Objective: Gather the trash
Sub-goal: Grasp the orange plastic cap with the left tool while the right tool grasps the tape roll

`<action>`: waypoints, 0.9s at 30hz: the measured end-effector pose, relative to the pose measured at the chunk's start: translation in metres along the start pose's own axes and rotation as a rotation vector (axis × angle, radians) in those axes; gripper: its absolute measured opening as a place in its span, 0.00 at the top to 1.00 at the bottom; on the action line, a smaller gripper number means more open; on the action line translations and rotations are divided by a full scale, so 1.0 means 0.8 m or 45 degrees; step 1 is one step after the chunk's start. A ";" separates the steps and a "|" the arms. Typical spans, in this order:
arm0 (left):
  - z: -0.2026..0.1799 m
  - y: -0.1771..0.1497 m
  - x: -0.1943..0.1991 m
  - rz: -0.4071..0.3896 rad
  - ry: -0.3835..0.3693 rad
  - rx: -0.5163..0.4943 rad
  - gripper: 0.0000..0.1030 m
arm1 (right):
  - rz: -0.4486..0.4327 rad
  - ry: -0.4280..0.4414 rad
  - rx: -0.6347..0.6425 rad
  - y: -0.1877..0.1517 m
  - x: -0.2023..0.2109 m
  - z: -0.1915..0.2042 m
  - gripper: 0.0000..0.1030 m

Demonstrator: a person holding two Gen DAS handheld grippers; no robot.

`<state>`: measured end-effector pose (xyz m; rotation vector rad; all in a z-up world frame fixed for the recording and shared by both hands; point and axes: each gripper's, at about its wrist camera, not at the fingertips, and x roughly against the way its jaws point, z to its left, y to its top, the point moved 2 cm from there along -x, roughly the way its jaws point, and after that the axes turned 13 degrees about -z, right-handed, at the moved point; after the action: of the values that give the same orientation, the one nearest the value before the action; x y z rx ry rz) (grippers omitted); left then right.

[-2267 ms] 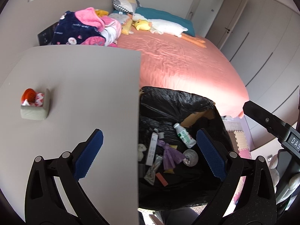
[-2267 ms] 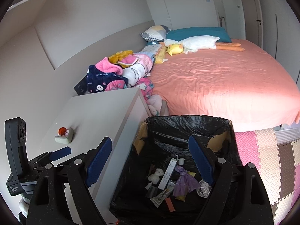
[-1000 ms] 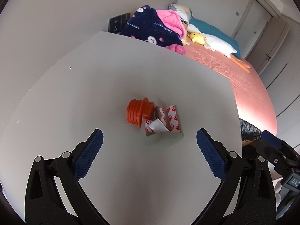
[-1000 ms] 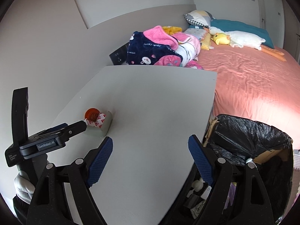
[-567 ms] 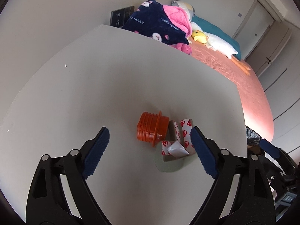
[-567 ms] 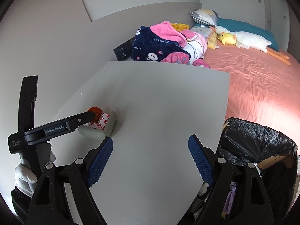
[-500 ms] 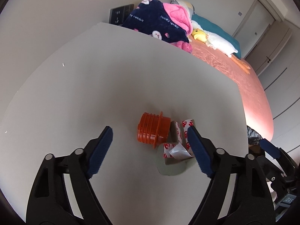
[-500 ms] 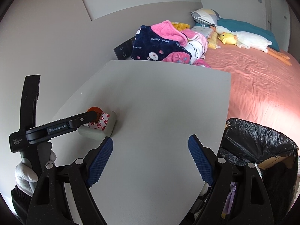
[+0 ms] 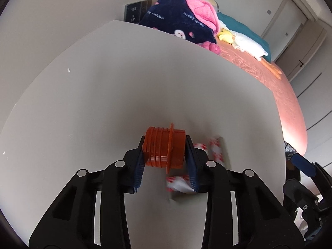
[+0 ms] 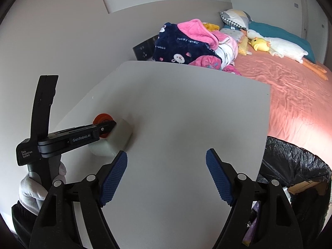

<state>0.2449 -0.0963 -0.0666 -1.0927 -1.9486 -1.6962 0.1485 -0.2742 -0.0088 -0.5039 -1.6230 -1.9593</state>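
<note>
An orange ribbed plastic cap (image 9: pixel 165 149) lies on the grey table (image 9: pixel 128 87), and my left gripper (image 9: pixel 165 155) is shut on it from both sides. A small grey carton with red-and-white wrappers (image 9: pixel 215 151) lies just right of the cap, blurred. In the right wrist view the cap (image 10: pixel 101 120) shows at the left gripper's tip beside the pale carton (image 10: pixel 116 140). My right gripper (image 10: pixel 166 176) is open and empty above the table's near part. The black-lined trash bin (image 10: pixel 294 166) stands off the table's right edge.
A pile of navy and pink clothes (image 10: pixel 186 43) lies behind the table against the wall. A bed with a salmon sheet (image 10: pixel 294 95), pillows and plush toys (image 10: pixel 276 49) is to the right. A black switch panel (image 9: pixel 136 12) is on the wall.
My left gripper moved forward to the orange cap and closed on it. The wrappers beside it shifted. My right gripper stayed open over the table.
</note>
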 end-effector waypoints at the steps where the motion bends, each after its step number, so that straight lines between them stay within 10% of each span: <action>1: 0.003 0.000 0.002 -0.004 0.016 0.003 0.66 | 0.002 0.004 0.005 0.000 -0.001 0.003 0.23; 27: 0.088 0.023 0.059 -0.117 0.190 0.144 0.66 | 0.145 0.097 -0.003 -0.004 -0.084 0.084 0.29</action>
<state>0.2442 -0.0144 -0.0380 -0.8243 -1.9996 -1.6406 0.1955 -0.1967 -0.0373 -0.5051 -1.5121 -1.8741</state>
